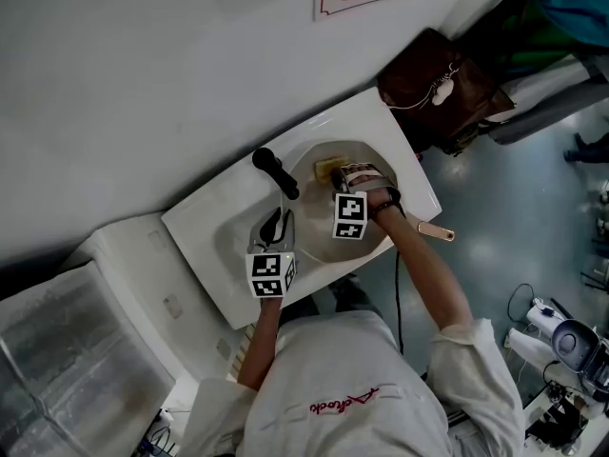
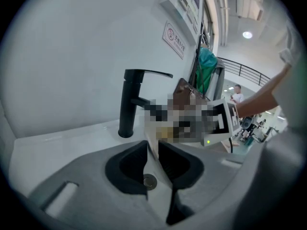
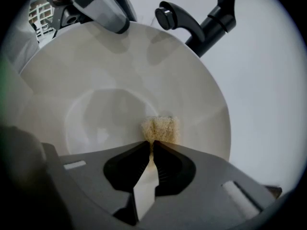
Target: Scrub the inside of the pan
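R tool (image 3: 152, 143) clamped on scrub pad (image 3: 160, 128): soft, light, squashy. Pan (image 3: 110, 80) right under its tips, stiff, prob. slick inside. L tool (image 2: 152, 150) nips pan rim, a fair hold vs sliding.

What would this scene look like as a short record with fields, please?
setting: white sink with a black faucet
pan: cream pan sitting in the basin, its tan handle sticking out on the person's right
left gripper: closed on the pan's rim
right gripper: closed on a beige scrub pad
pad contact: scrub pad against the pan's inner wall
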Demonstrator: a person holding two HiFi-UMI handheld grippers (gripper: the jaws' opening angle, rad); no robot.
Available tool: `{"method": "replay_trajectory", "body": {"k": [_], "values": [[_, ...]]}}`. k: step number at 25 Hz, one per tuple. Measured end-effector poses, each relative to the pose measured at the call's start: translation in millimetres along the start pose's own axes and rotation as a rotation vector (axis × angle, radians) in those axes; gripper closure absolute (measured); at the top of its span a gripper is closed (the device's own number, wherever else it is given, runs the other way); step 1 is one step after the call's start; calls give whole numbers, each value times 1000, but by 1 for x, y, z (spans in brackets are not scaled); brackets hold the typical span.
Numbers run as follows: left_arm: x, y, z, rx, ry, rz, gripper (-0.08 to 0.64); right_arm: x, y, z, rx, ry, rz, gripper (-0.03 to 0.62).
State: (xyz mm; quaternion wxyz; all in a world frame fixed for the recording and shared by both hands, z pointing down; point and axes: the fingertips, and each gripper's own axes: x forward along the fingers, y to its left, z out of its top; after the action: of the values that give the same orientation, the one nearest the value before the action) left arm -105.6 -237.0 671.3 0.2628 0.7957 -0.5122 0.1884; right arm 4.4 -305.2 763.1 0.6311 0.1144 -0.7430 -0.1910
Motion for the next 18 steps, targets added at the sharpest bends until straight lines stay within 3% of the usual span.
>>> {"method": "replay_trajectory", "body": {"k": [18], "values": [[2, 0, -1, 20, -3, 9, 485, -11, 37, -46, 44, 115, 80, 557]]}}
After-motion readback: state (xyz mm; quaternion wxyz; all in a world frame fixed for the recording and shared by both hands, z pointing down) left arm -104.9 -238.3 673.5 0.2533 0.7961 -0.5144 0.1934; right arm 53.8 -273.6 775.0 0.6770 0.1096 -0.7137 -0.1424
